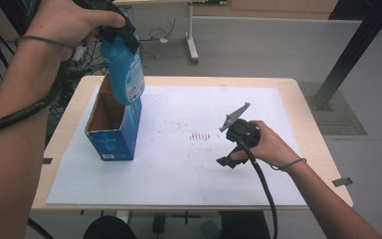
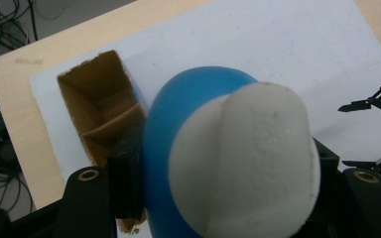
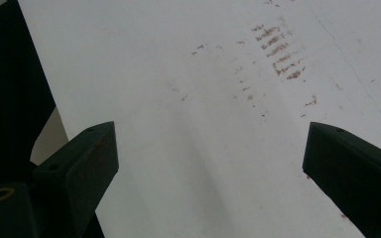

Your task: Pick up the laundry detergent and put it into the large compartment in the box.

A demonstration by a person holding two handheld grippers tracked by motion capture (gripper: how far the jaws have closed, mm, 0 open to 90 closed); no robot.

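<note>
Left gripper point(image 1: 122, 35) fingers clamp bottle point(image 1: 125, 69) above box point(image 1: 113, 127) (lined up to drop in); right gripper point(image 1: 231, 159) fingers spread wide, empty, parked on worktop point(image 1: 288, 87).

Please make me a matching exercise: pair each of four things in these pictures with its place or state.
Things:
1. blue bottle
2. cardboard box
3. right claw
4. white sheet

States:
a. open, holding nothing
b. spread over the tabletop
c. gripped in the left claw, above the box
d. standing on the sheet, top open

Pairs: 1-c, 2-d, 3-a, 4-b
</note>
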